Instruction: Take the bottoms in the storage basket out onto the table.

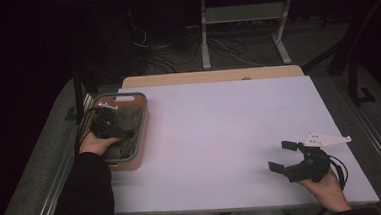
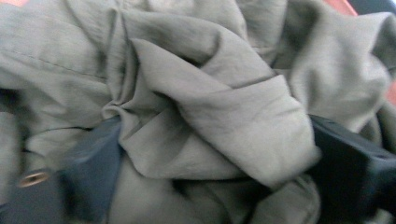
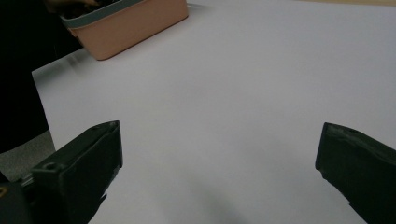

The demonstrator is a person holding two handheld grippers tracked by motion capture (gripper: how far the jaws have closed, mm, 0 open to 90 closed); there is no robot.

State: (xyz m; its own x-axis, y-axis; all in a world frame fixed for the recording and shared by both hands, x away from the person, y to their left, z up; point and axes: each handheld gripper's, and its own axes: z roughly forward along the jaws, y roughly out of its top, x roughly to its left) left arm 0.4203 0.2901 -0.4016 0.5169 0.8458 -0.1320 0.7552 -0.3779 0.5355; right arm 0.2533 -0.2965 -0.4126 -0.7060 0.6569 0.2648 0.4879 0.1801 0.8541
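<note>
Two grippers are in use, one per hand. In the left gripper view, the left gripper [image 2: 205,158] has its black jaws set apart with a thick fold of olive-green cloth [image 2: 219,116] bunched between them; the fabric touches both inner faces, but whether the jaws are clamped tight on it cannot be told. The cloth is thin, woven and heavily creased, with a stitched seam visible near the upper left of that view. In the high view, this gripper sits inside a rectangular basin [image 1: 141,140] with salmon-pink walls and a grey rim, which stands at the left edge of the table [image 1: 220,130], and the crumpled cloth fills the basin. The right gripper [image 1: 284,157] rests near the front right corner of the table, held by the right hand [image 1: 329,189], its jaws wide apart with nothing between them and only the bare, smooth white tabletop beneath. A grey three-cornered plate tops this gripper. The basin and cloth lie well apart from the right gripper, across the table.
</note>
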